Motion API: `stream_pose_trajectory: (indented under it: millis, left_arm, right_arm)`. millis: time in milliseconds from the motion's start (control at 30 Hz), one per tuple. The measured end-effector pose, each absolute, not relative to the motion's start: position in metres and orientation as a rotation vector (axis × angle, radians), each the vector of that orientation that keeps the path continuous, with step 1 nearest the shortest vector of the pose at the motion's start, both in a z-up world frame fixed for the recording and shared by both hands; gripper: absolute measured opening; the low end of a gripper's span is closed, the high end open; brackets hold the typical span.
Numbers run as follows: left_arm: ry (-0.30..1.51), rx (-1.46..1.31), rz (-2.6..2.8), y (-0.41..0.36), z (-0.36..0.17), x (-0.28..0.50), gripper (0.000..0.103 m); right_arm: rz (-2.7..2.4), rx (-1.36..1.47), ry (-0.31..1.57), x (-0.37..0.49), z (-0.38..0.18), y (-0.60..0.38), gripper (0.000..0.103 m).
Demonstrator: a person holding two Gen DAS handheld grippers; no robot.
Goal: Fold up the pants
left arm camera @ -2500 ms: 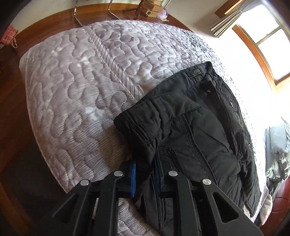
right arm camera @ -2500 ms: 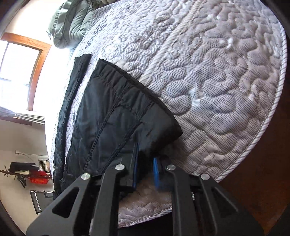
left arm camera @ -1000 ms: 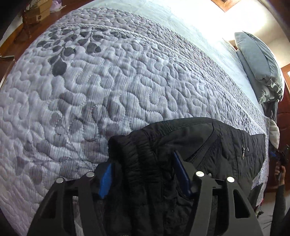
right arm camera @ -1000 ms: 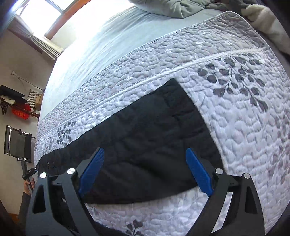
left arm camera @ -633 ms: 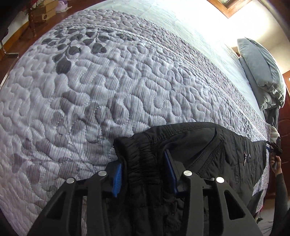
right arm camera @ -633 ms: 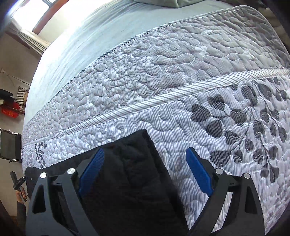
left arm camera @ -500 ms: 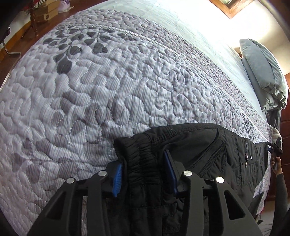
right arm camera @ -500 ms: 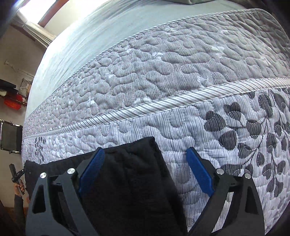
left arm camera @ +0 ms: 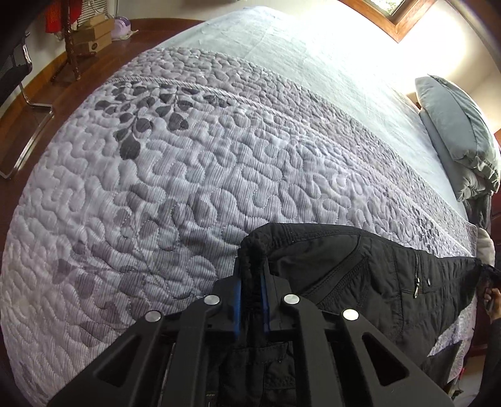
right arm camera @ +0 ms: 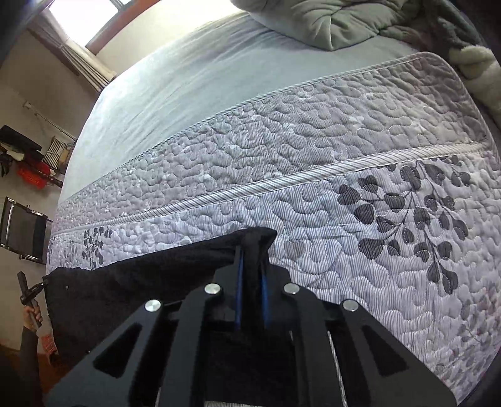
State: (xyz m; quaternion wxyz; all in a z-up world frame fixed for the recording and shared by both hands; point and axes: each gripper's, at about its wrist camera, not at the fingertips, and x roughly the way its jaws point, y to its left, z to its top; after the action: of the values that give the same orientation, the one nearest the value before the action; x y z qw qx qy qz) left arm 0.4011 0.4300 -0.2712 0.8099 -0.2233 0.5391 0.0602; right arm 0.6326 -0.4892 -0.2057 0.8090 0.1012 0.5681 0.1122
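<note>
Black padded pants (left arm camera: 360, 278) lie along the near edge of a grey quilted bedspread (left arm camera: 188, 175). My left gripper (left arm camera: 250, 275) is shut on the elastic waistband corner of the pants. My right gripper (right arm camera: 250, 266) is shut on the far corner of the same pants (right arm camera: 150, 275) at the other end. The pants stretch between the two grippers, with a zip pocket facing up in the left wrist view. The other hand-held gripper shows small at the left edge of the right wrist view (right arm camera: 28, 292).
Grey pillows (left arm camera: 457, 131) and a bunched duvet (right arm camera: 338, 22) lie at the head of the bed. A chair (right arm camera: 22, 228), cardboard boxes (left arm camera: 92, 39) and a wooden floor lie beyond the bed's far side. The bedspread (right arm camera: 375, 156) reaches to a window.
Both grippers were open around the ends of the pants half a second ago; both have closed on the fabric. Earlier the folded pants were released and the grippers repositioned.
</note>
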Motion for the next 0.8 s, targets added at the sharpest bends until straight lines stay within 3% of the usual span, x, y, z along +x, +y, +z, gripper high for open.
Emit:
stream_pose_trajectory:
  millis: [400,800]
  left_arm:
    - [1.042,-0.443,0.055,0.403,-0.191,0.379,0.009]
    - [0.966,-0.424,0.011,0.389,-0.140,0.341,0.009]
  right_arm:
    - [0.203,0.187,1.093,0.544,-0.095,-0.492,0.006]
    - [0.159,0.187,1.041,0.467,-0.057,-0.504,0.006]
